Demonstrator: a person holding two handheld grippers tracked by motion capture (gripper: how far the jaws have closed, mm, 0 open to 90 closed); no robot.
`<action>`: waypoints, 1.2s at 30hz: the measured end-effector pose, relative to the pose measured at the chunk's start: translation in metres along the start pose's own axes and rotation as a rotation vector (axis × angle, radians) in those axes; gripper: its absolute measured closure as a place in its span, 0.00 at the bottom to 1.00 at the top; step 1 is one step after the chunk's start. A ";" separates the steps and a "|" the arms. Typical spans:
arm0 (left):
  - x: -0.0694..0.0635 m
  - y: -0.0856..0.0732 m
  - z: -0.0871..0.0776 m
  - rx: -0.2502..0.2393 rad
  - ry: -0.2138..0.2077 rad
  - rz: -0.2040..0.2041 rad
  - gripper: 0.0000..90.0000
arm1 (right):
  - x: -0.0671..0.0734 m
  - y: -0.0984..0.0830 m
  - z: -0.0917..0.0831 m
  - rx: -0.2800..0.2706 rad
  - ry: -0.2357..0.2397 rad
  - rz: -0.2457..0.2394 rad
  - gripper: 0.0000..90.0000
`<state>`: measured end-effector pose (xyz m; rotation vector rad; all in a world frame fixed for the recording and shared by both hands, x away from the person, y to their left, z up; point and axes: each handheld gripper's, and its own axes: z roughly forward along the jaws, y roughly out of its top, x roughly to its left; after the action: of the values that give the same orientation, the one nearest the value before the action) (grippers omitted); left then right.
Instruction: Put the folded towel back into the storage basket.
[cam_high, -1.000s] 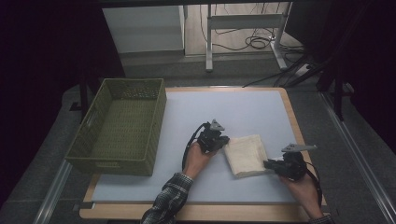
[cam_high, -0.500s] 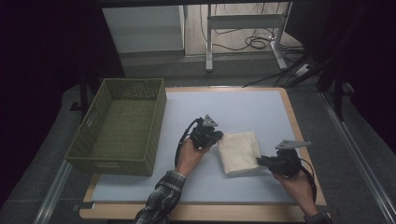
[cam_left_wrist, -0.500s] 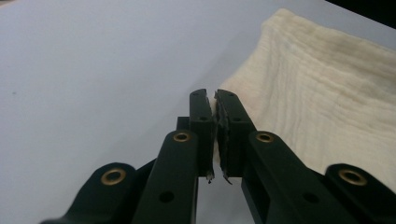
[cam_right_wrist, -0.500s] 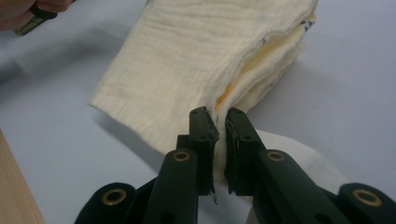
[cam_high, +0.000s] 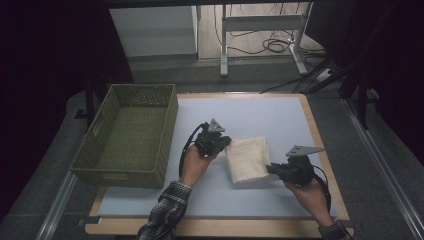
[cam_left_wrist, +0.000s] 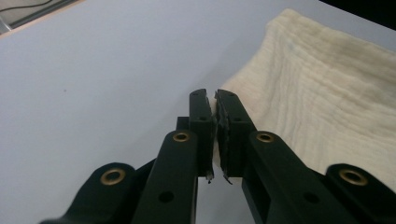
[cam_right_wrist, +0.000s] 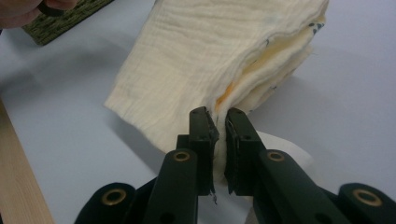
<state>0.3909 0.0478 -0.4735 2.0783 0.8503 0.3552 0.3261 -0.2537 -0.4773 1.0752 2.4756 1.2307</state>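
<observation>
From the high view, the left gripper (cam_high: 223, 143) sits clamped on the left edge of a folded cream cloth (cam_high: 246, 159), and the right gripper (cam_high: 272, 170) is clamped on the cloth's near right corner. The cloth hangs between the two, over the white table (cam_high: 260, 112). A green woven basket (cam_high: 131, 135) stands well apart to the left of the left gripper, beyond the hand (cam_high: 194, 165) that holds it. The other hand (cam_high: 311, 192) comes in from below behind the right gripper.

In the left gripper view, the left gripper (cam_left_wrist: 216, 100) has its black jaws drawn together on a thin edge of the cloth (cam_left_wrist: 327, 98). The rest of the cloth spreads away to the right of the jaws and ahead of them; bare table (cam_left_wrist: 102, 70) lies to their left.

In the right gripper view, the right gripper (cam_right_wrist: 217, 116) pinches the near corner of the cloth (cam_right_wrist: 205, 51), jaws pressed on the layered folds, with yellow and orange showing between layers just ahead of the tips. The cloth rises ahead and slightly left of the jaws, lifted off the table (cam_right_wrist: 355, 102). A corner of the basket (cam_right_wrist: 65, 21) lies far ahead to the left.
</observation>
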 end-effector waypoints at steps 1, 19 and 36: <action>0.001 0.000 -0.001 -0.002 0.003 -0.002 0.95 | 0.001 0.001 0.001 -0.001 0.001 -0.001 0.91; 0.013 0.005 -0.028 -0.003 0.051 0.014 0.95 | 0.013 0.025 0.011 -0.010 0.027 -0.029 0.91; 0.026 0.013 -0.063 0.007 0.121 0.041 0.95 | 0.029 0.051 0.024 -0.023 0.057 -0.066 0.91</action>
<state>0.3833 0.0980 -0.4266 2.0998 0.8812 0.5050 0.3431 -0.1990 -0.4499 0.9580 2.5110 1.2842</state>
